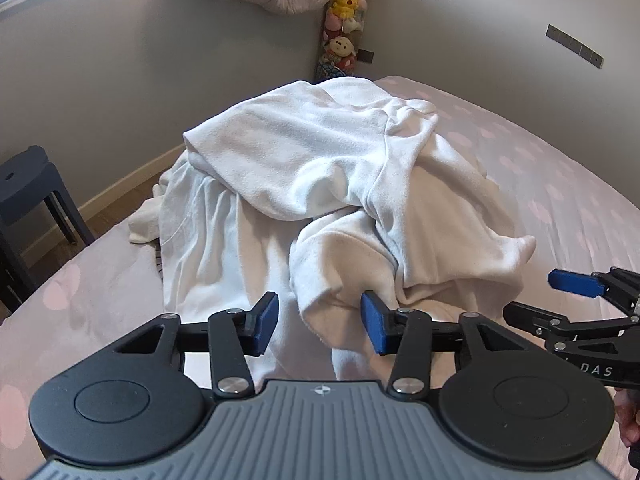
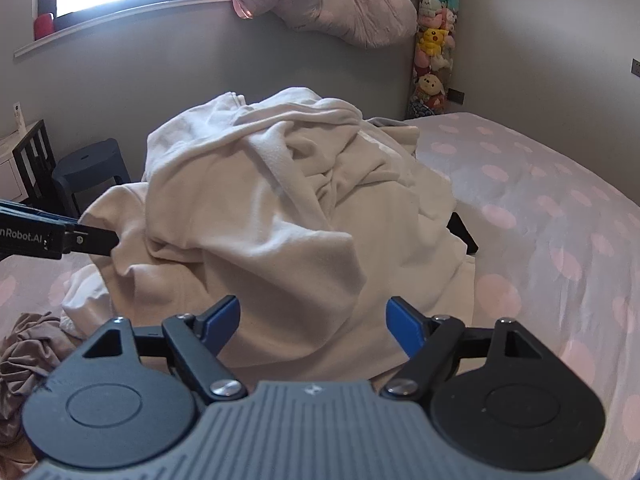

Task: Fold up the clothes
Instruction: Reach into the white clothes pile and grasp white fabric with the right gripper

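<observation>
A heap of crumpled white clothes (image 1: 320, 168) lies on a bed with a pink dotted sheet (image 1: 560, 184). It also shows in the right wrist view (image 2: 272, 208). My left gripper (image 1: 318, 322) is open, its blue pads either side of a white fold at the heap's near edge, holding nothing. My right gripper (image 2: 314, 326) is open and empty over the near side of the heap. The right gripper shows at the right edge of the left wrist view (image 1: 580, 292). The left gripper enters the right wrist view from the left (image 2: 60, 236), touching the heap's edge.
A dark stool (image 1: 28, 196) stands on the floor left of the bed. A crumpled mauve cloth (image 2: 28, 352) lies on the bed at the near left. A hanging column of plush toys (image 2: 434, 48) fills the far corner. A bundled duvet (image 2: 340, 4) rests on the windowsill.
</observation>
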`<action>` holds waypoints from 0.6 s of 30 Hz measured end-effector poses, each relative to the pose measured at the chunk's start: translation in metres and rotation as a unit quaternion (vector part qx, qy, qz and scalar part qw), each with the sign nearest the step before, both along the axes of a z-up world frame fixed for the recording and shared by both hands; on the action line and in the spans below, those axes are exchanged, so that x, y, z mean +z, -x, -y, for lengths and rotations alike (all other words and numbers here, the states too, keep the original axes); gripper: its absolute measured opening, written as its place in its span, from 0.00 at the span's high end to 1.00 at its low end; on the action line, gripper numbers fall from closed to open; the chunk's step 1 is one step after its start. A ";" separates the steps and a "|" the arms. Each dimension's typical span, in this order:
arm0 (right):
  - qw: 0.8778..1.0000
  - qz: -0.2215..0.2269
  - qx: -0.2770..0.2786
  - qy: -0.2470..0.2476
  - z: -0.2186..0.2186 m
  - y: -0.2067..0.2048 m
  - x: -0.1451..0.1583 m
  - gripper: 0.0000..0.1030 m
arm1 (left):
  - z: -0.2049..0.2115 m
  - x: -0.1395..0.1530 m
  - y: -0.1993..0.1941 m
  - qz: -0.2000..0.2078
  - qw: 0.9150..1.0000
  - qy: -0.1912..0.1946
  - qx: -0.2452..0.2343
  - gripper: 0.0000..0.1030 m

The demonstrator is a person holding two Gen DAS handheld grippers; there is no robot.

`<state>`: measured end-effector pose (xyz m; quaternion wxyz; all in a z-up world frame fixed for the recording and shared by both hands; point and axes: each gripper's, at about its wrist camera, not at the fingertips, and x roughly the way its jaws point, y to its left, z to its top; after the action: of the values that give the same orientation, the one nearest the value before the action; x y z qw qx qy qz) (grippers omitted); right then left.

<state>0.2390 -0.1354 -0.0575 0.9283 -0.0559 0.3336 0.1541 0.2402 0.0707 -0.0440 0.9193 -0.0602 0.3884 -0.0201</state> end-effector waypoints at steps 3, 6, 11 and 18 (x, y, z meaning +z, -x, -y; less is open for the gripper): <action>1.000 -0.011 0.009 -0.023 0.003 -0.009 -0.008 0.40 | 0.005 -0.004 -0.012 0.005 1.000 0.006 -0.010 0.69; 0.999 -0.013 0.023 -0.041 0.001 -0.016 -0.010 0.42 | 0.010 -0.003 -0.019 0.010 1.000 0.005 -0.021 0.76; 0.995 -0.010 0.061 -0.082 -0.013 -0.021 0.011 0.82 | 0.014 0.017 -0.022 0.028 0.999 0.016 -0.029 0.85; 0.979 -0.004 0.170 -0.114 -0.056 0.016 0.031 0.85 | -0.001 0.040 -0.009 0.001 0.996 0.088 -0.034 0.51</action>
<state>0.2232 -0.0790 -0.0264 0.8875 -0.0048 0.3034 0.3469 0.2496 0.0717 -0.0045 0.9096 -0.1274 0.3861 -0.0857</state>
